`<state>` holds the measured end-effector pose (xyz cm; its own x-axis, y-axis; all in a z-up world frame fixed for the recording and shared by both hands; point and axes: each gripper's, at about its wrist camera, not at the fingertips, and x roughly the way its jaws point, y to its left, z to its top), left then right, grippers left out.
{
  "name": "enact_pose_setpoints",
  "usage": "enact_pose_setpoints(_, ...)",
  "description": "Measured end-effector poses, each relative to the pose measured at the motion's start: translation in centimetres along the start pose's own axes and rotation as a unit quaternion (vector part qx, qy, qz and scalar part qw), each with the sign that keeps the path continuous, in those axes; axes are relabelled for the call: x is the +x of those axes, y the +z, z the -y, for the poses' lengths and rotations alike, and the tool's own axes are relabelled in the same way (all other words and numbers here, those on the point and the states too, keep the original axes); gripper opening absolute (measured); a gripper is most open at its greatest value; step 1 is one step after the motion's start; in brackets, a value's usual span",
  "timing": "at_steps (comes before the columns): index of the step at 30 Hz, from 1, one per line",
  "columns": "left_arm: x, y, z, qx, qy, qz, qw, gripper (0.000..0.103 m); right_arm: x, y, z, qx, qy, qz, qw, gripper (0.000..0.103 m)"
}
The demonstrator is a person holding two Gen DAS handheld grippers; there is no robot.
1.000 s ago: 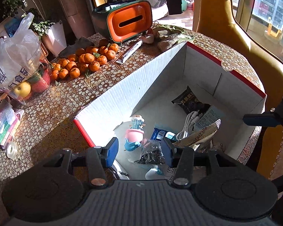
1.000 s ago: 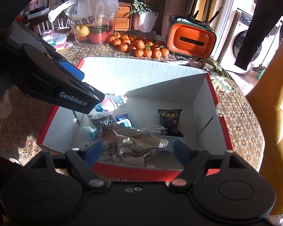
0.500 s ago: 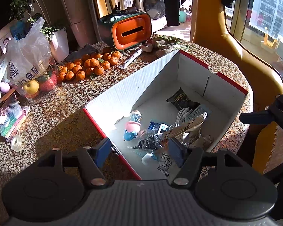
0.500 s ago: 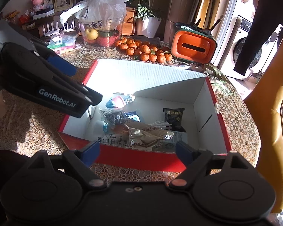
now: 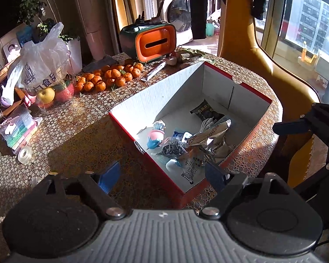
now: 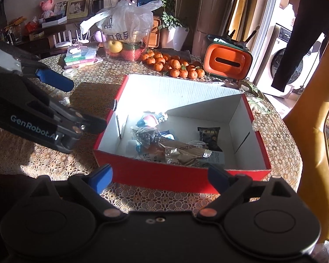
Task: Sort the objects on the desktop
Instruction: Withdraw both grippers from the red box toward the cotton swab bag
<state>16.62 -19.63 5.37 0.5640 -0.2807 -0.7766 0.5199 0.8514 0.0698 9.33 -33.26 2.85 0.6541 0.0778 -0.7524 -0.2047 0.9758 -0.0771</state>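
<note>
The left gripper (image 5: 163,175) was wide open and held nothing. It hung above the table (image 5: 76,131), near the close corner of the red box (image 5: 129,129). The right gripper (image 6: 160,178) was wide open too, with nothing between its blue fingertips (image 6: 101,176). It hung just in front of the near red wall of the box. The box sat on the patterned table with its top open and its inside white. Lots of small things lay in it, mostly at the near end: a pink and blue toy (image 5: 155,137), a clear bag of dark bits (image 5: 172,148), a shiny silver packet (image 6: 184,153), a white cable (image 5: 206,123) and a black snack pack (image 6: 209,134). They were piled close and some lay on top of others. Behind the box a heap of oranges (image 5: 108,77) lay on the table, beside an orange and green case (image 5: 156,42). A roll of clear tape (image 5: 25,154) lay well apart from the box, near a stack of flat plastic cases (image 5: 17,128).
</note>
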Motion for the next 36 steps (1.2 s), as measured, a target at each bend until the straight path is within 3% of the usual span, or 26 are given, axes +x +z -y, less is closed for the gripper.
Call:
enact_pose_setpoints(5,-1.6,-1.6,-1.0,-0.009,-0.005,0.009,0.9999,0.085,-0.9,0.1,-1.1,0.001,-0.003,0.008,1.000,0.095)
enact_pose_setpoints(10,-3.2,-3.1,-2.3,-0.016,-0.006,0.024,0.9996,0.103,-1.7,0.3,-2.3,0.005,-0.005,0.020,1.000,0.095)
enact_pose_setpoints(24,-7.2,-7.5,-7.2,-0.041,0.013,0.063,0.9971,0.103,-2.0,0.9,-6.1,0.019,0.010,0.032,0.999,0.095)
enact_pose_setpoints(36,-8.7,-11.3,-12.4,-0.088,0.066,0.090,0.9899,0.103,-1.3,3.2,-10.3,-0.010,0.024,0.036,0.999,0.095)
